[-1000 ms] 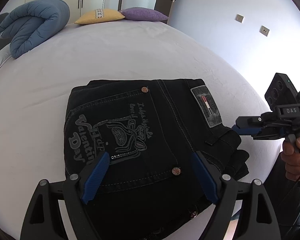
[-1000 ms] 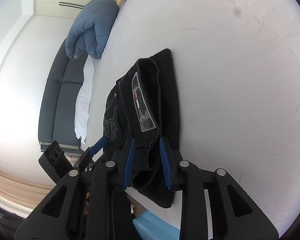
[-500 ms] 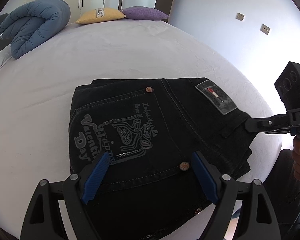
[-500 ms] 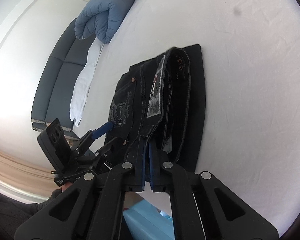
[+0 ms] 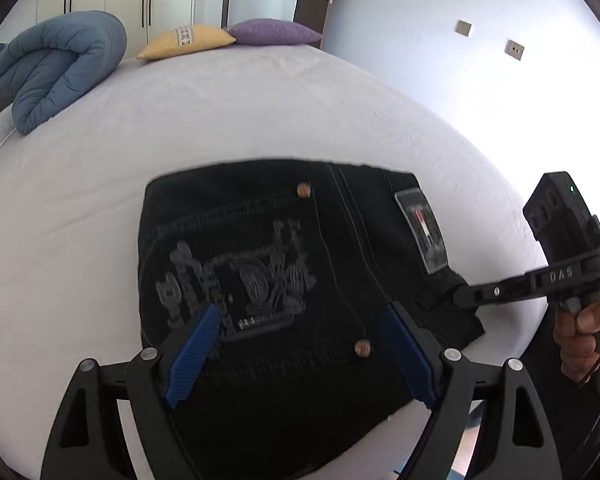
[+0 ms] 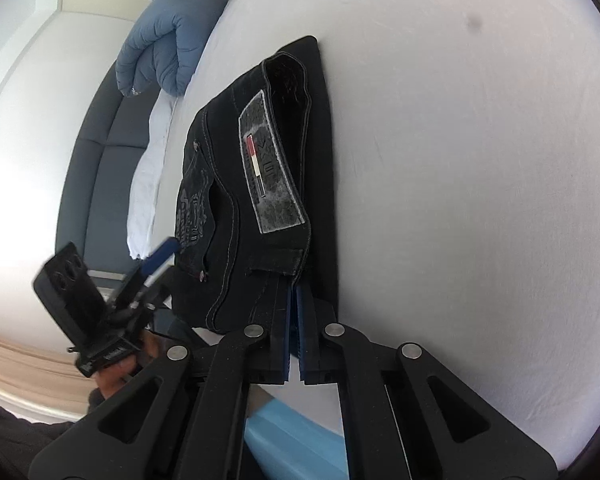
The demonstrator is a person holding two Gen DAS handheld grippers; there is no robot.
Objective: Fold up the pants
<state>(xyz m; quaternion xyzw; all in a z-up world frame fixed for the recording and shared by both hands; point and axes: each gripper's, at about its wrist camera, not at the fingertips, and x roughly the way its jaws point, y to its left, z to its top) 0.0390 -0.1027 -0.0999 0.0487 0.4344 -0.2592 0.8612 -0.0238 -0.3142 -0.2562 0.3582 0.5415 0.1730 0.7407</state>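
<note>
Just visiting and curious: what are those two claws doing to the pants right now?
Left gripper open, over the pants. Right gripper shut on their waistband edge. Pants folded on the bed. Nothing in the way.

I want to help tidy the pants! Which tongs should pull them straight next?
Right. The right tongs are already shut on the black jeans at the waistband; the left tongs hang open above them.

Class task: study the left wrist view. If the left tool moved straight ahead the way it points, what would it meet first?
Probably the folded black pants: the open left tool points at their printed back pocket, though its height above them is unclear.
</note>
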